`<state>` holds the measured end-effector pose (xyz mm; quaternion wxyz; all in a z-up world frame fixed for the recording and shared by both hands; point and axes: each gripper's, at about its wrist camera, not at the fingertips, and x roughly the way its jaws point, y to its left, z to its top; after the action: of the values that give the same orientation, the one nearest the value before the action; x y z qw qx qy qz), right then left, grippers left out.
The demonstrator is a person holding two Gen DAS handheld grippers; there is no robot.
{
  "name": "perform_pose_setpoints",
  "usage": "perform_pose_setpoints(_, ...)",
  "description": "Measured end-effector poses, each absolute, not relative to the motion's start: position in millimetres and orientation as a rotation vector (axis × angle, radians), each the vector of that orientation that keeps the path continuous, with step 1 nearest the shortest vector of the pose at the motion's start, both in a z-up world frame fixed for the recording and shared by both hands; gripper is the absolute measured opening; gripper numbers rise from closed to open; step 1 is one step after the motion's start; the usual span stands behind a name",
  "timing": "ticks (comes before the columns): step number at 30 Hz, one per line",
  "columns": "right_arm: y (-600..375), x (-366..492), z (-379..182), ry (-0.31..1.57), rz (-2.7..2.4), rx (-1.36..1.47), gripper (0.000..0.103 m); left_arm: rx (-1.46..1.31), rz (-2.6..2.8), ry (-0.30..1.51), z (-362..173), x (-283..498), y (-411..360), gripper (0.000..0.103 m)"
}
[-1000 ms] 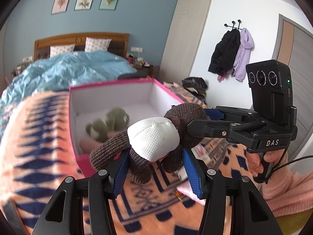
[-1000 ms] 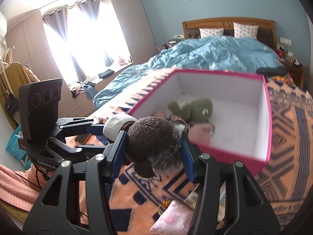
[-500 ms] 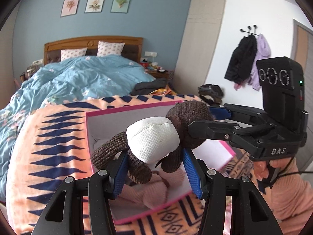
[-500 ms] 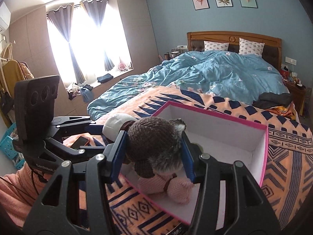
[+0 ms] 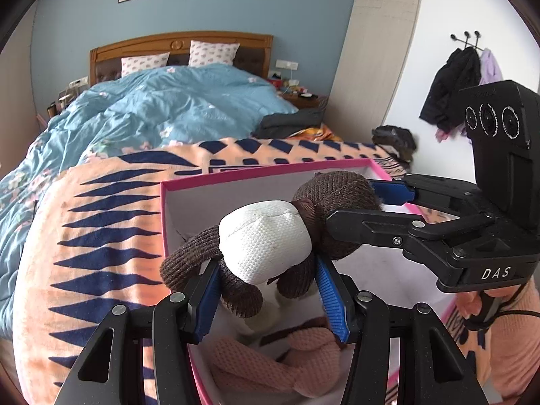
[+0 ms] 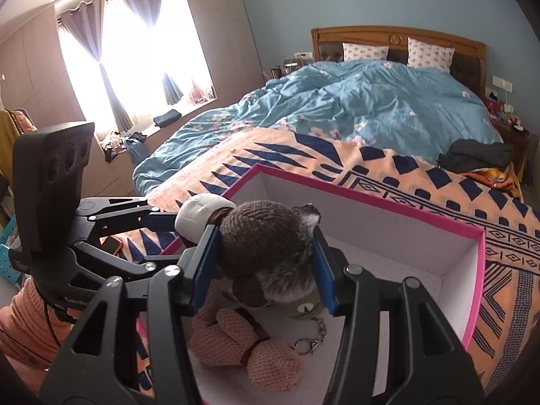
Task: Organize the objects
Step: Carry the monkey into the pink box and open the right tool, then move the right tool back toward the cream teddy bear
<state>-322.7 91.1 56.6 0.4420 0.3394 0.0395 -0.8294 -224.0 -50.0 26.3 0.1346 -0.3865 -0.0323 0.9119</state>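
Both grippers hold one brown knitted plush toy [image 5: 337,216] with a white padded part [image 5: 266,239] above the pink-rimmed white box [image 5: 256,177]. My left gripper [image 5: 268,295] is shut on its lower body and limbs. My right gripper [image 6: 265,266] is shut on its brown head [image 6: 266,236]; in the left wrist view this gripper [image 5: 381,202] comes in from the right. Inside the box [image 6: 405,207] lies a pink knitted toy [image 6: 236,337] with a keychain [image 6: 312,337], and a green toy [image 6: 303,307] shows partly under the held plush.
The box rests on an orange blanket with navy shapes [image 5: 101,236] at the foot of a bed with a blue duvet [image 6: 371,101]. Dark folded clothes [image 6: 479,155] lie at the bed's right edge. A phone [image 6: 111,244] lies on the blanket by the left gripper. Pink sleeves show on both hands.
Both grippers have carried the brown plush forward from in front of the box to over its inside. The grip on it is unchanged.
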Motion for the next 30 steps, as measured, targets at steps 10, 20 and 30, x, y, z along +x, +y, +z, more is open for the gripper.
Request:
perform_pose_setpoints(10,77.5,-360.1,37.1,0.055,-2.032,1.016,0.061,-1.281,2.621,-0.082,10.7,-255.7,-46.1,0.055)
perform_pose_setpoints(20,83.1,-362.6,32.0,0.063,-2.096,1.085,0.061,-1.377,2.637,-0.077,6.2,-261.0,-43.5,0.062)
perform_pose_setpoints(30,87.5,-342.2,30.8,0.082,-2.064,1.078,0.061,-1.295,2.636,-0.165,17.4,-241.4,-54.0,0.066)
